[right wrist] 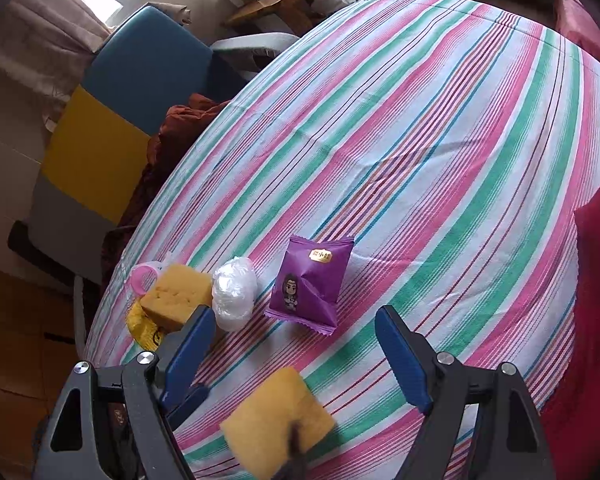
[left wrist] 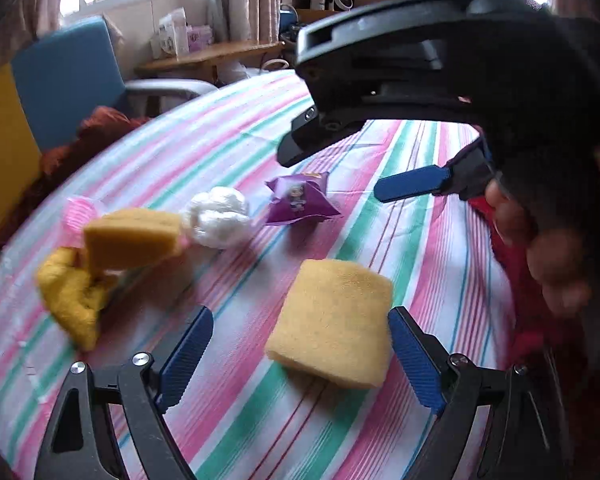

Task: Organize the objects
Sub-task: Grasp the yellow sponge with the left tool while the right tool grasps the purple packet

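progress: early, pile started far left | loose: near sponge (left wrist: 332, 322), purple packet (left wrist: 300, 200) on worktop (left wrist: 380, 420) | left hand-held gripper (left wrist: 300, 356) released, straddling near sponge | right hand-held gripper (right wrist: 296, 354) released, empty

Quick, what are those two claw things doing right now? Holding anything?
Left gripper: open, holding nothing; a yellow sponge lies between its fingers.
Right gripper: open, empty.

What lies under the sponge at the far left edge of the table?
The far sponge rests on a yellow cloth, with a pink ring-shaped item behind it. How far the cloth extends underneath, and whether anything else lies there, is covered.
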The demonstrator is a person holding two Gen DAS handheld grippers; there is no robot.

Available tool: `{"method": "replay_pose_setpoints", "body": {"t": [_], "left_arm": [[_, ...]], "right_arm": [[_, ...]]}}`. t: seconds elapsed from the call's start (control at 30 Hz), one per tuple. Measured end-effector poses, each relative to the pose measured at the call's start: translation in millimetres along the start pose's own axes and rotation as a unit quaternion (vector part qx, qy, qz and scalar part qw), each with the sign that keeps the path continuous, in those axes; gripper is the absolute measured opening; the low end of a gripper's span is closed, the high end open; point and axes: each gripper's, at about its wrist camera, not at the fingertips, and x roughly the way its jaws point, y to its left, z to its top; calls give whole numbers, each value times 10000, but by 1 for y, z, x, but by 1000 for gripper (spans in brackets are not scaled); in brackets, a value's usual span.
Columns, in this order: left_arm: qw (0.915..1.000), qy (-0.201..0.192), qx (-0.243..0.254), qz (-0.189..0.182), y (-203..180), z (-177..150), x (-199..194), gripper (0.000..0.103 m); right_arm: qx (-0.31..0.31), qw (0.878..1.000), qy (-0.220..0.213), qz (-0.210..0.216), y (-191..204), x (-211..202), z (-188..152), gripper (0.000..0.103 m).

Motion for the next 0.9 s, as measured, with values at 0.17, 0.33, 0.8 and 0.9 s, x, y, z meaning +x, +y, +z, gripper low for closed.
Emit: {"method": "replay_pose_setpoints", "body": {"t": [0.17,0.33,0.8,0.9], "left_arm": [[9996,-91,-39,-262,-7,-6,-4,55],[9977,-202,-618,-172,8,-37,-25,53],[9871,-595,-1467,247,34,-111,-76,54],[9866,-599,-1502,209,37,-115,-75,60]], "right_arm": [[-21,9998,37,-195,-2,4,0,83],[-64,9990,63,-443,-3,8,-1,83],[266,9973,230,-644,-11,13,1,82],[233,9973,156,-683,-2,11,7,82]]}}
